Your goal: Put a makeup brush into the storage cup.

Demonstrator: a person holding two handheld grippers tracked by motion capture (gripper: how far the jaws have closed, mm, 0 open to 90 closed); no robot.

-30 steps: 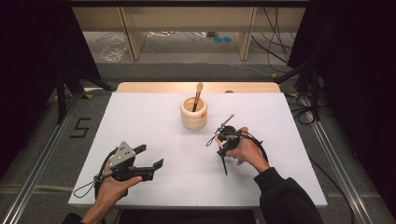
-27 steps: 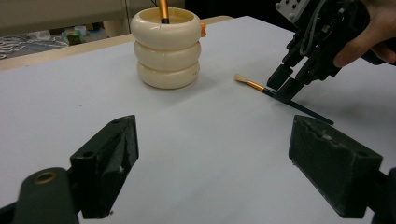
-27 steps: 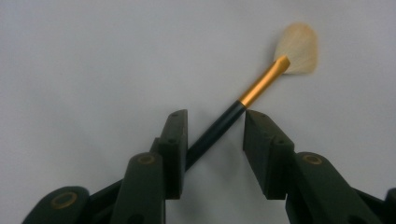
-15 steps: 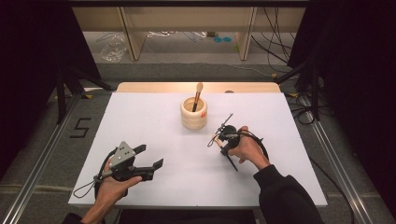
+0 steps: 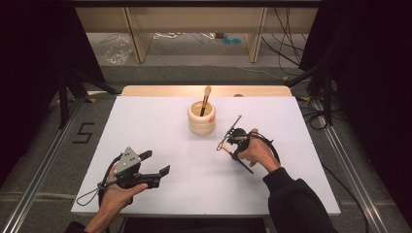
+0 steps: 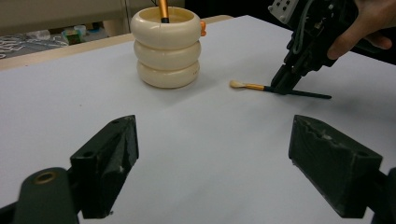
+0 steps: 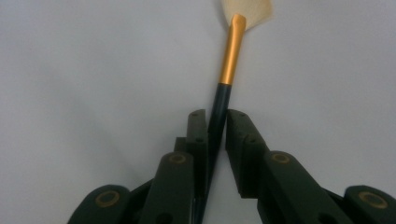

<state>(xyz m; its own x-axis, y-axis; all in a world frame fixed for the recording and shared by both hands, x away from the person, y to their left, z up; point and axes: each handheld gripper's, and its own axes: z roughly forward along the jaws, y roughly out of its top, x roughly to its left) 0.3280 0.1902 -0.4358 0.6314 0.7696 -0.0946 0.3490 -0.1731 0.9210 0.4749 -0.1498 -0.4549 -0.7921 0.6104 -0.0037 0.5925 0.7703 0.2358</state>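
Right hand-held gripper (image 5: 232, 147) tipped down onto the bench (image 5: 160, 121), jaws just closed and now clamped on the dark handle of a brush (image 7: 227, 65). Brush lies flat on the bench, right of the ringed cream holder (image 5: 201, 117), pale bristles pointing away from the jaws. Second brush (image 5: 206, 97) stands in the holder. Left hand-held gripper (image 5: 155, 167) near the front edge, jaws wide apart, nothing between them.
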